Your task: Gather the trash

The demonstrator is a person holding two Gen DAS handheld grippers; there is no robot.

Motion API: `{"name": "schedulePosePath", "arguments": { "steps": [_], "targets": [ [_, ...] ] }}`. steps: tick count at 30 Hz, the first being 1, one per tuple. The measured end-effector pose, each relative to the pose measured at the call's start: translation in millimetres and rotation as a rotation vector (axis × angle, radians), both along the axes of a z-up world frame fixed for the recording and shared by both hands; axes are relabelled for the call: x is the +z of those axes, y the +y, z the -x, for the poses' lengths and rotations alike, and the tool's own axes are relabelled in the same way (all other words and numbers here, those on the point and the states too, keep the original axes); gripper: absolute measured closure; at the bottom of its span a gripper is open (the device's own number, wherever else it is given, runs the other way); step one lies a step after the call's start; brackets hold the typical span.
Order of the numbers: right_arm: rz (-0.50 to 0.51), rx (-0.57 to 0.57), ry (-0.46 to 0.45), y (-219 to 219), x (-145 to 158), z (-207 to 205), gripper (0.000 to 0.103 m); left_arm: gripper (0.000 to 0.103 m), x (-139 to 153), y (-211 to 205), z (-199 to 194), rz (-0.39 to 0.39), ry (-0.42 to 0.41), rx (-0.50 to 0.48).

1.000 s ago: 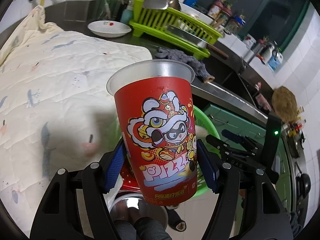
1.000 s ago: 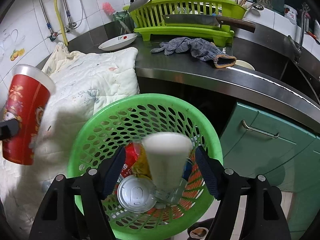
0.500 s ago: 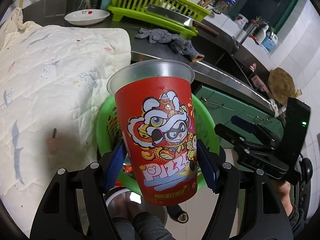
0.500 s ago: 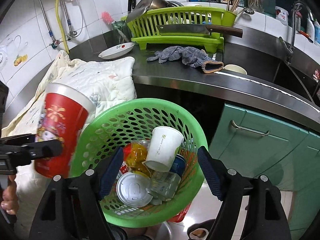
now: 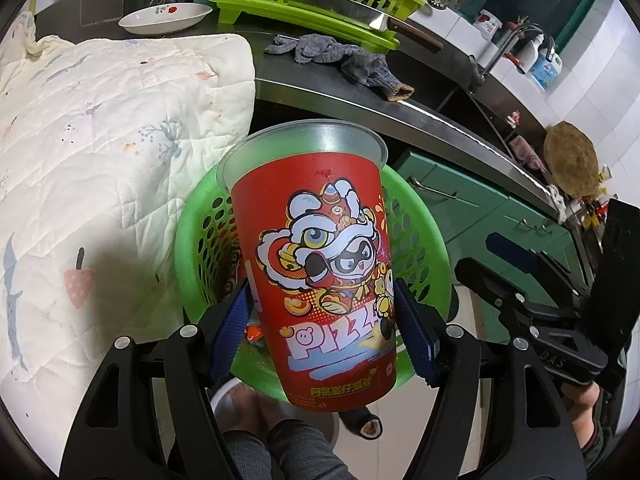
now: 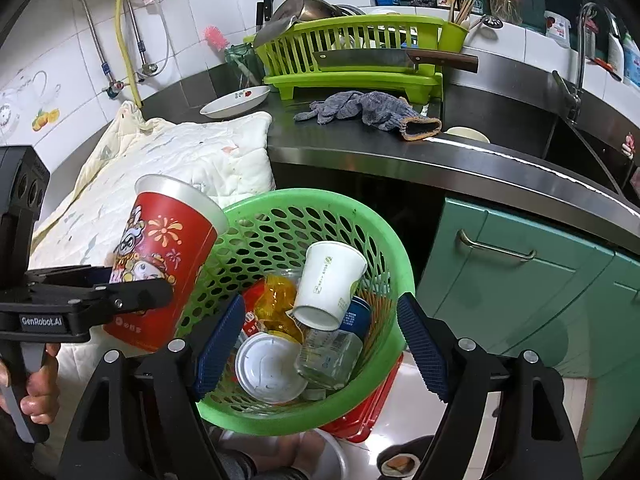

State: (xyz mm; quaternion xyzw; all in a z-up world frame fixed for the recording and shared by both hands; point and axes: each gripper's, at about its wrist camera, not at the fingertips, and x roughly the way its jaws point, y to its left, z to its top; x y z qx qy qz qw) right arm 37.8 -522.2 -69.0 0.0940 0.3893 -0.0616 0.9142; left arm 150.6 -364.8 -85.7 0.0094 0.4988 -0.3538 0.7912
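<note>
while clamped in left tool (image 5: 322,318), red cup (image 5: 320,256) over basket (image 5: 416,236)

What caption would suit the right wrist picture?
Left gripper carries a red cup toward the green basket of trash; right gripper hangs open above.

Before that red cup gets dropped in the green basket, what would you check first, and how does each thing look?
1. Left tongs grip the red cup: ok, both pads press its sides.
2. Cup over the basket: not ok in the right view, where it hangs at the left rim, mostly outside.
3. Room in the basket: ok, the white cup, lid and jar lie low.
4. Right tongs out of the way: not ok, open and empty, they hover over the basket; their jaws have just been opening.
5. Red cup empty: cannot tell.
</note>
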Motion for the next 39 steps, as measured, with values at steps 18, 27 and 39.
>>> {"name": "schedulePosePath", "arguments": {
  "steps": [18,27,39],
  "targets": [
    [-0.01,0.001,-0.023,17.0,4.8,20.1,0.024,0.028,10.7,13.4,5.0,0.007,-0.043,0.034],
    [-0.025,0.001,-0.042,34.7,13.1,30.2,0.02,0.027,37.7,52.4,11.5,0.019,-0.119,0.101],
    [-0.007,0.016,-0.074,72.5,30.0,40.2,0.018,0.024,58.6,110.5,28.9,0.008,-0.212,0.186]
  ]
}}
